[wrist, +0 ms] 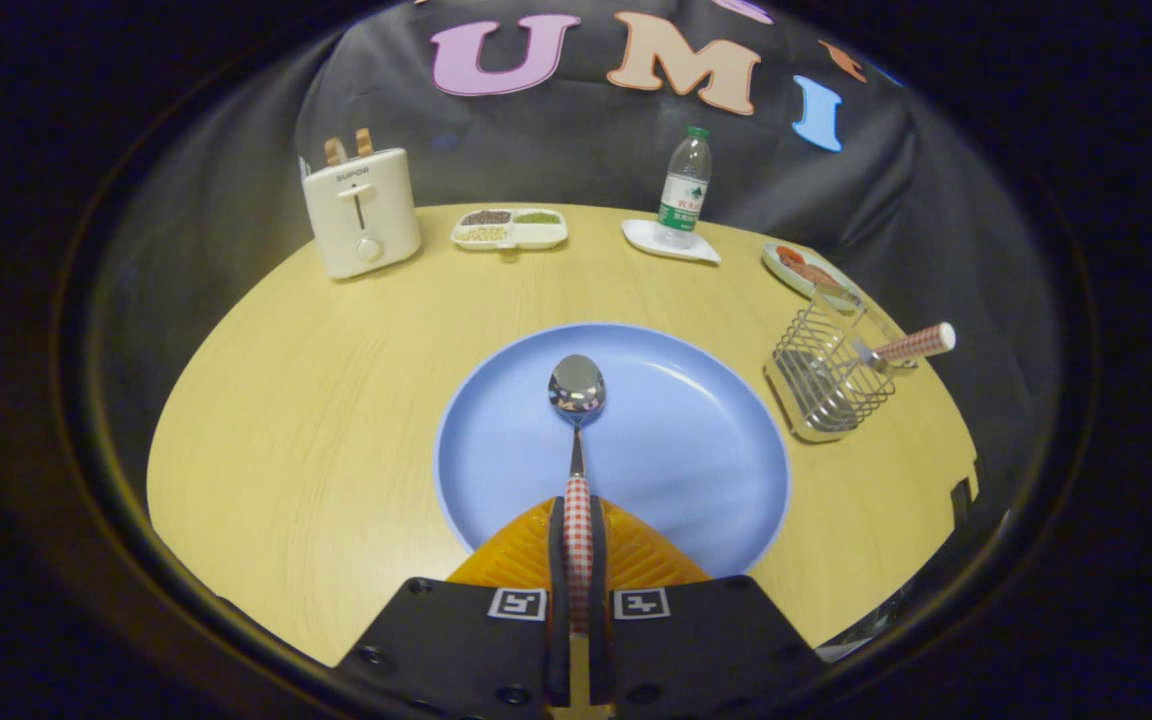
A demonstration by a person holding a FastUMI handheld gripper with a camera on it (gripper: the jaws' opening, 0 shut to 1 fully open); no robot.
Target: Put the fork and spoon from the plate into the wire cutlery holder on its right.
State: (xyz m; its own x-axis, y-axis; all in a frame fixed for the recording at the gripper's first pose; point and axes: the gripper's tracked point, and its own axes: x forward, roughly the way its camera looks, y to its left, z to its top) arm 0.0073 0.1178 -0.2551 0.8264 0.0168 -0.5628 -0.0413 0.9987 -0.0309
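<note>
Spoon (577, 400) pinched by gripper (577, 545) over plate (696, 450); one fork (901, 348) in holder (826, 380)

fork (901, 348) tines hidden in wire holder (826, 385), spoon (576, 440) handle end between fingers

Between the gripper's (577, 530) closed fingers, the spoon (577, 420) had a red-and-white checked handle and shiny silver bowl. The plate (676, 440) beneath was pale blue; the desk (316, 400) light wood-grain yellow; the far toaster (362, 212) cream.
</note>
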